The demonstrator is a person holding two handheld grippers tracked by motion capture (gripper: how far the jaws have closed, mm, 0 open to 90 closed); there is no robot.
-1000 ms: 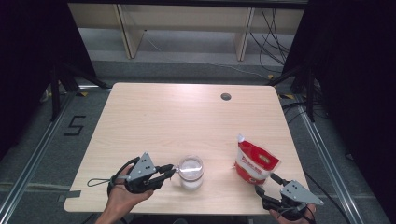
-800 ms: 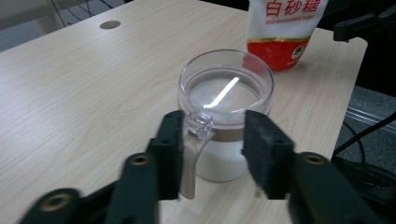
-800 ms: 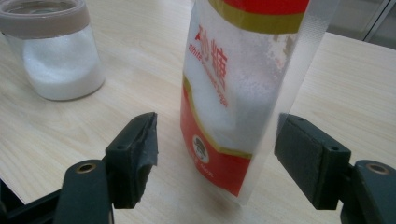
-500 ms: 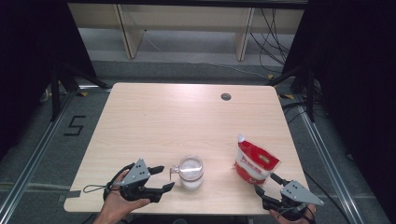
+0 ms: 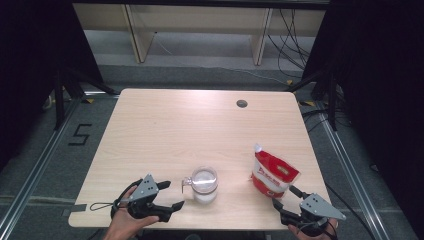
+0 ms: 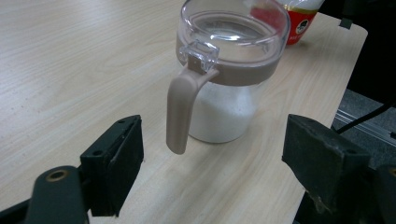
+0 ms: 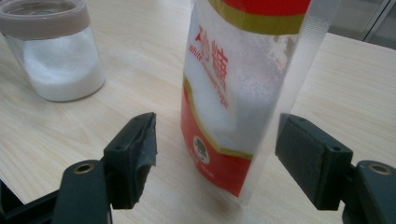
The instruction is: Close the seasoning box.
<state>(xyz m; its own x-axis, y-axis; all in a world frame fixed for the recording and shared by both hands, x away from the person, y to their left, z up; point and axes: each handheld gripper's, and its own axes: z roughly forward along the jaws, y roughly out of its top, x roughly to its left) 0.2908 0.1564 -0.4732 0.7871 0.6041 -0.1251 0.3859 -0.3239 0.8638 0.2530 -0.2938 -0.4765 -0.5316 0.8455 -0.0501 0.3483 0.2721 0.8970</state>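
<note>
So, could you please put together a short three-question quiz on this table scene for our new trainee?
1. True or false: the left gripper is clamped on the handle of the jar.
2. Which thing stands upright in front of the right gripper? A) a red and white sugar bag B) a bottle C) a bowl
3. Fill in: the jar holds a white ____ powder or grain.

Key
1. False: its jaws stand open, apart from the handle, having just been opening.
2. A
3. The label on the bag in the right gripper view suggests sugar; the jar's fill looks alike.
</note>
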